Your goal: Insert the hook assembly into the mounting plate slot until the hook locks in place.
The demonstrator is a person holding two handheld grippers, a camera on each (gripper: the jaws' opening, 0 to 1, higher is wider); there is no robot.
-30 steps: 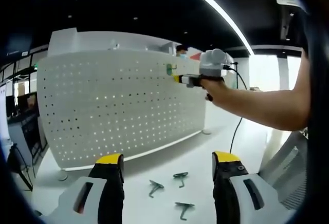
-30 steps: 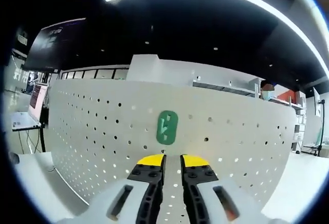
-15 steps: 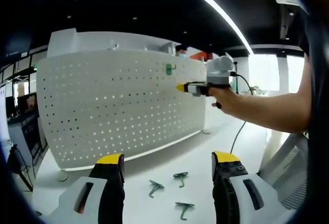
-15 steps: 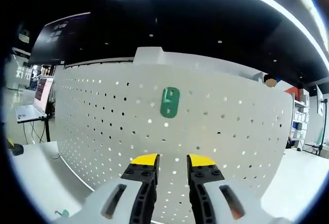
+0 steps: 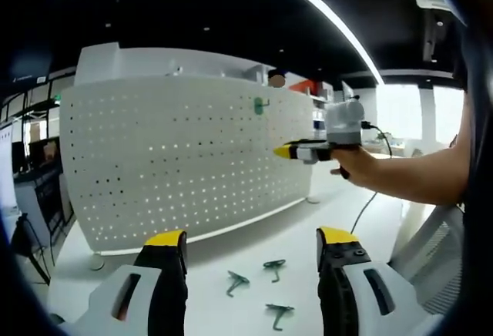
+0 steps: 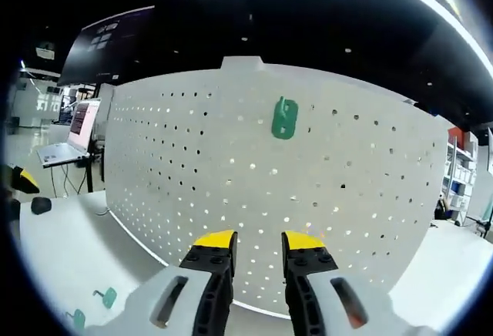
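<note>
A green hook (image 5: 260, 105) hangs on the upper part of the white perforated mounting plate (image 5: 169, 166); in the right gripper view the same hook (image 6: 284, 118) sits flat against the plate (image 6: 192, 174), well above the jaws. My right gripper (image 6: 258, 241) is open with nothing between its yellow tips, and it is clear of the plate. From the left gripper view, a person's hand holds that right gripper (image 5: 289, 152) out in front of the plate's right end, below the hook. My left gripper (image 5: 250, 237) stands wide open over the table.
Three loose green hooks (image 5: 272, 265) lie on the white table (image 5: 231, 243) just ahead of the left jaws; two of them (image 6: 108, 297) show at the lower left in the right gripper view. A laptop (image 6: 77, 132) stands on a desk far left. A cable trails from the right gripper.
The right gripper has opened, drawn back from the plate and dropped lower, leaving the green hook on the plate. The left gripper has stayed put.
</note>
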